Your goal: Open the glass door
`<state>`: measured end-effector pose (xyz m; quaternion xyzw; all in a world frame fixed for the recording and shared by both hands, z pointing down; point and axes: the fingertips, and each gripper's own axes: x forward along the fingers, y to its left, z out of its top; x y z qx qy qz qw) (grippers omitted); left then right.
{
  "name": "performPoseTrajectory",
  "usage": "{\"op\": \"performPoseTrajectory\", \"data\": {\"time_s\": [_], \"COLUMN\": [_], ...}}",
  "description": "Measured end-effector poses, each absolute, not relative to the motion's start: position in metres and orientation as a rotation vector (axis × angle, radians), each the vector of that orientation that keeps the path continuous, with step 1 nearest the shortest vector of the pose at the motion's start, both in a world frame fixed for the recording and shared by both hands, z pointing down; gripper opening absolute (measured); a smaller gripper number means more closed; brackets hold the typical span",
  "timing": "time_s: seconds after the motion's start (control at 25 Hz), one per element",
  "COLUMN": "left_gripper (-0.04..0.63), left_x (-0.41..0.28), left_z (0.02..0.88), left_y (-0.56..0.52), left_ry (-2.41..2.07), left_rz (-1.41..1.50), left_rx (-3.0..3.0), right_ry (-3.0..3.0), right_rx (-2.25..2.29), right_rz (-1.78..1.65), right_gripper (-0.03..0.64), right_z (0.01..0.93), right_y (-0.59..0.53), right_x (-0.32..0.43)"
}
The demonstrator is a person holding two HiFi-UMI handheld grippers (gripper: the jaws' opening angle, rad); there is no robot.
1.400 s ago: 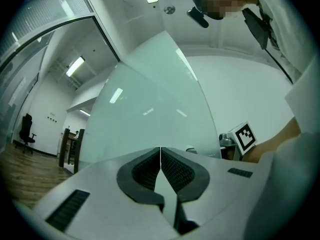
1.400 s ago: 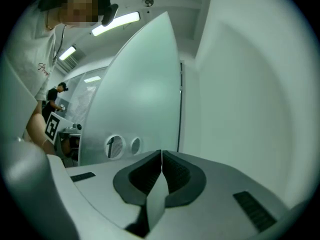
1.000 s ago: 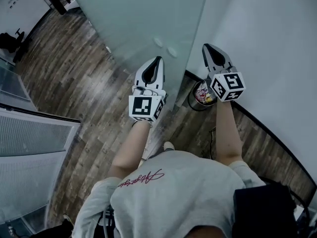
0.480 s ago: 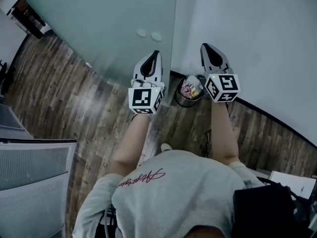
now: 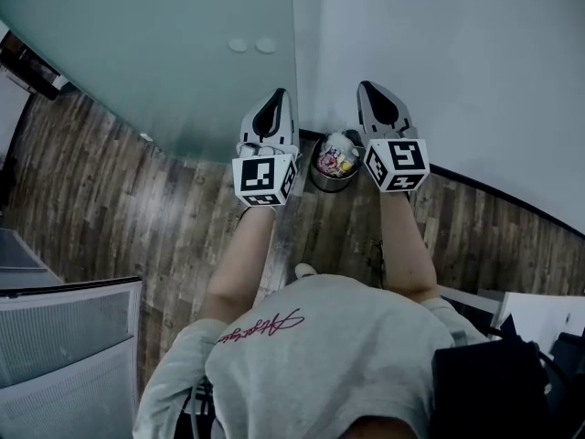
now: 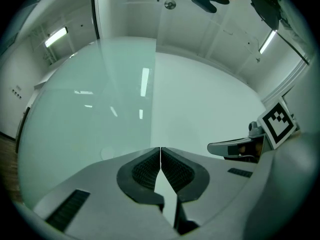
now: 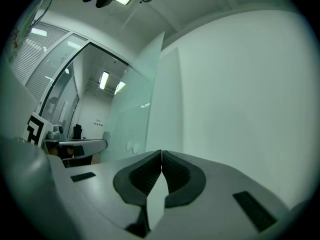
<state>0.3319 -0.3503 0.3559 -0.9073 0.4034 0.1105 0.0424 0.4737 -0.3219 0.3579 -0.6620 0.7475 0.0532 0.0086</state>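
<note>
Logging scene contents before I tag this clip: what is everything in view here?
glass door: one, frosted pale green, upper left
round fittings: two, pale, side by side near the door's right edge
wall: one, white, right of the door
bin: one, metal with colourful litter, on the floor at the wall's foot
floor: dark wood planks
panel: one, grey, lower left
sweatshirt: one, grey with red script, bottom centre
shoe: one showing, pale, below the bin
left tool: one, white and grey, shut, empty, facing the door
right tool: one, white and grey, shut, empty, facing the wall
</note>
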Motion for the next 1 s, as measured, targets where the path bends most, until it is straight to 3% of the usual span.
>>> {"op": "performPoseTrajectory", "data": {"time_s": [1.0], "left_gripper": [0.017], "left_x": [0.335], "left_z": [0.339], "left_y": [-0.330], "left_ry": [1.221], "left_rz": [0.375], "left_rx": [-2.756], "right_ry": [2.312], "right_rx": [-2.082], "right_rz": [0.219], "right_gripper": [0.017], "right_z": [0.346], "right_y": [-0.296], "right_x": [0.462]}}
